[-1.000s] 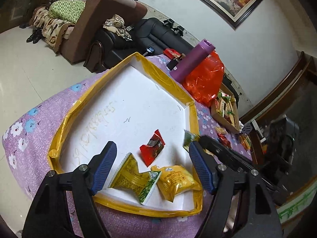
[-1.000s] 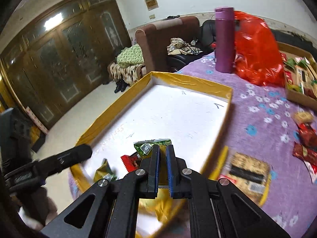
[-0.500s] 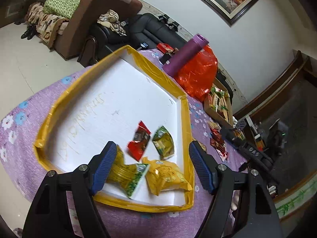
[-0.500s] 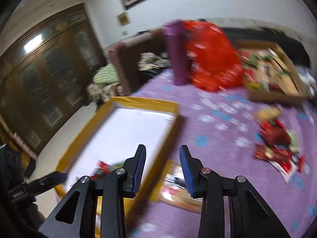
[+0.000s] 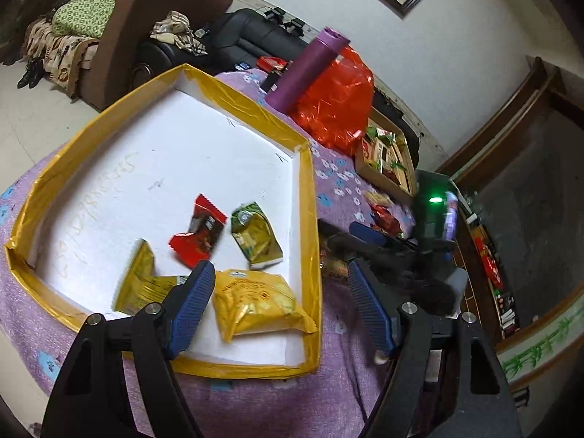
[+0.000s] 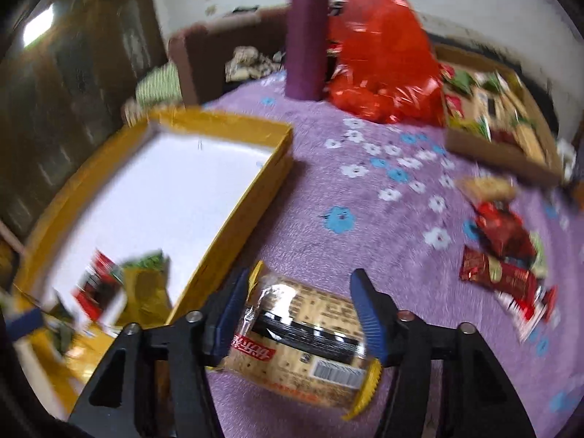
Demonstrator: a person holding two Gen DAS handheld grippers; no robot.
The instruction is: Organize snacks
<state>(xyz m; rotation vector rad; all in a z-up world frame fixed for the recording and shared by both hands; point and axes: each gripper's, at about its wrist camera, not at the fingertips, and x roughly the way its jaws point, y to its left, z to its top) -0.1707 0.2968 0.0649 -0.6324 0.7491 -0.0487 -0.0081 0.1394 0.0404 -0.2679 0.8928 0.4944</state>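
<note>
**Snacks in the foam tray, cracker pack under the right jaws**

The tray [image 5: 310, 197] is a shallow white foam box, its rim wrapped in glossy yellow tape, lying on a surface covered with a fuzzy purple cloth [image 6: 365, 189] printed with white and blue flowers. Four crinkly foil packets lie in the tray's near corner: a puffy yellow packet [image 5: 255, 301], a yellow-green packet [image 5: 140, 281], a red packet [image 5: 199, 233] with zigzag ends, and a green packet [image 5: 255, 235].

The left gripper [image 5: 279, 303] hovers over that corner with its ribbed blue jaws spread wide and nothing between them; the yellow packet lies below.

The right gripper [image 6: 299, 314] points down at a cracker pack [image 6: 303, 343], a rounded block in clear wrap with a black band, a barcode and yellow crimped ends. It lies on the cloth just outside the tray's side wall. The jaws are opening and stand on either side of the pack, the pads apart from it.

Farther along the cloth, blurred red wrappers [image 6: 503, 252] lie loose in a small heap. Behind them is a cardboard box [image 6: 489, 146] full of mixed snacks. A tall matte purple bottle [image 6: 306, 36] stands upright beside a crumpled, shiny red plastic bag [image 6: 383, 65] at the far edge. A brown armchair [image 5: 146, 18] and a black sofa [image 5: 248, 33] stand beyond.
</note>
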